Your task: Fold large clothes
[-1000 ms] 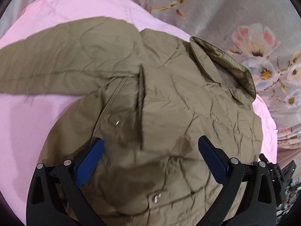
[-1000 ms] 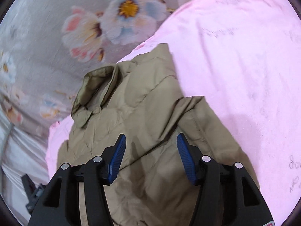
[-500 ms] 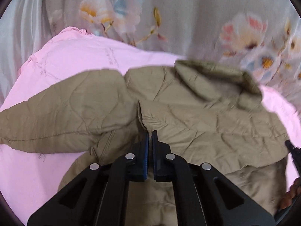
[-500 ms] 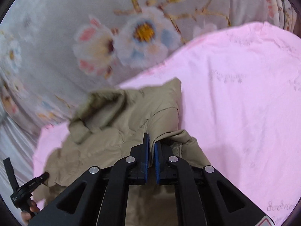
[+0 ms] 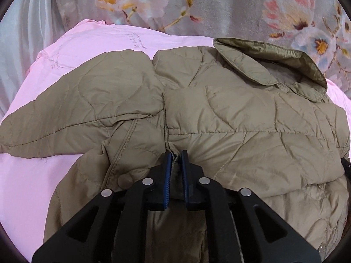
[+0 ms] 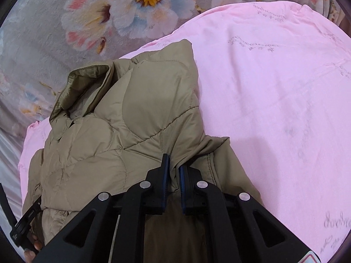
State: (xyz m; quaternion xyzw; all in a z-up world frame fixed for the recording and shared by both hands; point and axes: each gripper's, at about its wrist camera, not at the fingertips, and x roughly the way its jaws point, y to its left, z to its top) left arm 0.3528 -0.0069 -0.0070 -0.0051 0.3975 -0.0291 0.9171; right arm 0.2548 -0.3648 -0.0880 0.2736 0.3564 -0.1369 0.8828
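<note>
Now pinching with both pairs. Starting at the left: left tongs (image 5: 175, 154), spread wide over the cloth a second back, just been closing, and at present nipped on a raised ridge of the olive quilted jacket (image 5: 241, 122) along what looks like its front edge, pads kept slightly apart by the fabric between them. Further left of that pinch, one sleeve (image 5: 76, 109) stretched out sideways, flat on the pink sheet (image 5: 92, 41). Over to the right: right tongs (image 6: 174, 164), half spread a second back, likewise just been closing, now clamped on a fold at the other side of the body, cloth bunched between the blue pads.

Meaning for the task, as a judgement: grasping done on both sides, fold itself not yet made; probably ready for lifting a panel and carrying it across. Worth watching for slick shell fabric sliding out of so thin a pinch.

As for looks: dull olive-tan, puffy, stitched in wavy rounded quilting, creased all over, with a slight sheen inside the collar (image 5: 274, 65) standing up at the far end. Spread across the pink sheet, itself laid over a grey floral cover (image 5: 219, 2). Other sleeve not seen stretched out; in the right view seemingly folded over the body, though hard to tell.
</note>
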